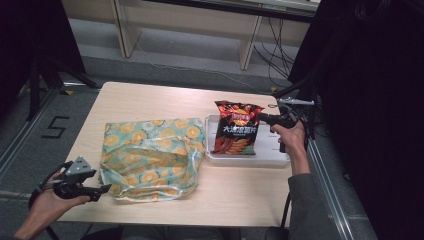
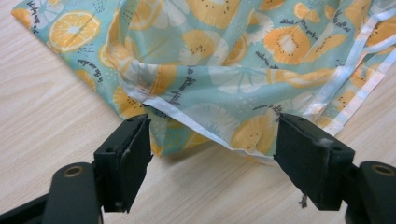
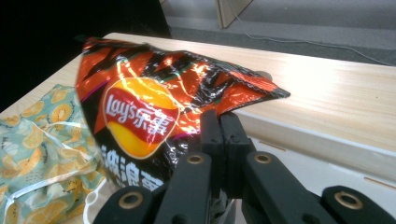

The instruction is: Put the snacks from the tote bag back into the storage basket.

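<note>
Your right gripper [image 3: 219,122] has its fingers pinched on the crisp bag [image 1: 236,128], standing in the tray [image 1: 250,158] at three o'clock. Left gripper [image 2: 212,154], fingers apart, waits at the fruit-print bag [image 1: 150,157]; next, lift the crisps across.

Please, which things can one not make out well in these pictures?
- Red and black crisp packet: lower part hidden behind the shut right gripper in the right gripper view.
- Mouth of the orange-patterned turquoise plastic bag: inside hidden by folds, left gripper view.
- White tray: its floor covered by the packet, high view.
</note>
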`<state>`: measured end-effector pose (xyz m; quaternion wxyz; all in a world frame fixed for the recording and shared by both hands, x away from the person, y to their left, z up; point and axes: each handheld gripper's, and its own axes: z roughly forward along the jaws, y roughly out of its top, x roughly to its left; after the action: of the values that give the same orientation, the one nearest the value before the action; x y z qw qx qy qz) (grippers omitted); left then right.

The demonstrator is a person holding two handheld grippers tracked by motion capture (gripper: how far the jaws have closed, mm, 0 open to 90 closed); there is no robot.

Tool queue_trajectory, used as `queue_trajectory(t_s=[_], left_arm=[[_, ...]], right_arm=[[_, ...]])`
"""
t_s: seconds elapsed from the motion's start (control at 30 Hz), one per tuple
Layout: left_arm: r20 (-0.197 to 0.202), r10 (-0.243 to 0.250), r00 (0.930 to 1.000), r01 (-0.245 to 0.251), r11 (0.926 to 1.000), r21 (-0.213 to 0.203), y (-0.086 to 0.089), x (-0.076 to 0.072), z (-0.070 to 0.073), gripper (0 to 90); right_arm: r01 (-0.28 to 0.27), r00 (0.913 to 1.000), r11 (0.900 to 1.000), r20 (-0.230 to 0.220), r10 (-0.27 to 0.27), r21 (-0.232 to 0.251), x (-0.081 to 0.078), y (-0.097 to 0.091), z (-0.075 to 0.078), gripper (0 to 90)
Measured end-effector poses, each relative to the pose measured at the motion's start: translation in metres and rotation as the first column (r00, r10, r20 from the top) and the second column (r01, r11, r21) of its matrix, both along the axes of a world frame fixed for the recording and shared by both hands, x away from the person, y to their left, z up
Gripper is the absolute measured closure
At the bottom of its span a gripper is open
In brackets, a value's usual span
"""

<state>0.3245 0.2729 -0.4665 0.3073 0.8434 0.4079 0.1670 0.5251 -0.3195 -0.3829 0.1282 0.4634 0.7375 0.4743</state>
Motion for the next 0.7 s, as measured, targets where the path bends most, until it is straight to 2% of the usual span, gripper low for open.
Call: queue_trajectory(t_s=[0.03, 0.07, 0.1, 0.13, 0.17, 0.2, 0.27, 0.33, 0.37, 0.47, 0.5, 0.53, 0.67, 0.7], left_arm=[[0.0, 0.0, 1.0, 0.0, 1.0, 0.0, 0.0, 0.0, 0.0, 26.3], [0.0, -0.002, 1.0, 0.002, 1.0, 0.001, 0.0, 0.0, 0.0, 26.3], [0.0, -0.002, 1.0, 0.002, 1.0, -0.001, 0.0, 0.0, 0.0, 26.3], [-0.001, -0.001, 1.0, 0.001, 1.0, 0.0, 0.0, 0.0, 0.0, 26.2], [-0.001, 0.0, 1.0, 0.0, 1.0, 0.0, 0.0, 0.0, 0.0, 26.3], [-0.002, 0.0, 1.0, 0.0, 1.0, 0.0, 0.0, 0.0, 0.0, 26.2], [0.0, 0.0, 1.0, 0.0, 1.0, -0.001, 0.0, 0.0, 0.0, 26.2], [0.0, 0.001, 1.0, -0.001, 1.0, -0.001, 0.0, 0.0, 0.0, 26.2], [-0.002, 0.0, 1.0, 0.0, 1.0, 0.001, 0.0, 0.0, 0.0, 26.2], [0.0, -0.002, 1.0, 0.002, 1.0, 0.002, 0.0, 0.001, 0.0, 26.2], [0.0, 0.002, 1.0, -0.002, 1.0, -0.001, 0.0, 0.001, 0.0, 26.2], [-0.002, 0.003, 1.0, -0.003, 1.0, -0.001, 0.0, 0.0, -0.001, 26.1], [-0.004, 0.007, 1.0, -0.007, 1.0, 0.0, 0.002, 0.001, 0.0, 26.0], [-0.004, 0.009, 1.0, -0.009, 1.0, 0.0, 0.002, 0.001, -0.001, 26.0]], right_arm=[[0.007, 0.9998, 0.9999, -0.021, -0.006, 0.012, 0.0, 0.003, 0.0, 90.0], [0.003, 0.9997, 1.0, -0.024, -0.002, 0.007, 0.001, 0.004, 0.001, 90.0], [0.006, 1.0, 1.0, -0.002, -0.006, -0.002, 0.004, 0.004, -0.001, 90.0], [0.007, 1.0, 0.9999, -0.004, -0.007, -0.015, 0.005, 0.004, -0.001, 89.8], [0.027, 0.9994, 0.9995, -0.024, -0.027, 0.014, 0.004, 0.006, -0.003, 89.5], [0.02, 0.9997, 0.9998, -0.012, -0.02, 0.0, 0.007, 0.005, -0.004, 89.0], [0.049, 0.998, 0.9988, -0.039, -0.049, 0.002, 0.006, 0.006, -0.005, 88.1], [0.042, 0.999, 0.9989, -0.011, -0.042, -0.021, 0.009, 0.003, -0.007, 88.1], [0.063, 0.9969, 0.9979, -0.049, -0.062, 0.015, 0.008, 0.006, -0.008, 88.0], [0.046, 0.9988, 0.9989, -0.017, -0.046, 0.006, 0.013, 0.005, -0.011, 86.1], [0.046, 0.9988, 0.9989, -0.017, -0.046, 0.006, 0.013, 0.005, -0.011, 86.1], [0.065, 0.9963, 0.9973, -0.059, -0.063, 0.034, 0.013, 0.007, -0.012, 85.2], [0.078, 0.9955, 0.9964, -0.056, -0.076, 0.034, 0.015, 0.008, -0.015, 81.4], [0.072, 0.9966, 0.9971, -0.04, -0.072, 0.022, 0.017, 0.006, -0.016, 80.0]])
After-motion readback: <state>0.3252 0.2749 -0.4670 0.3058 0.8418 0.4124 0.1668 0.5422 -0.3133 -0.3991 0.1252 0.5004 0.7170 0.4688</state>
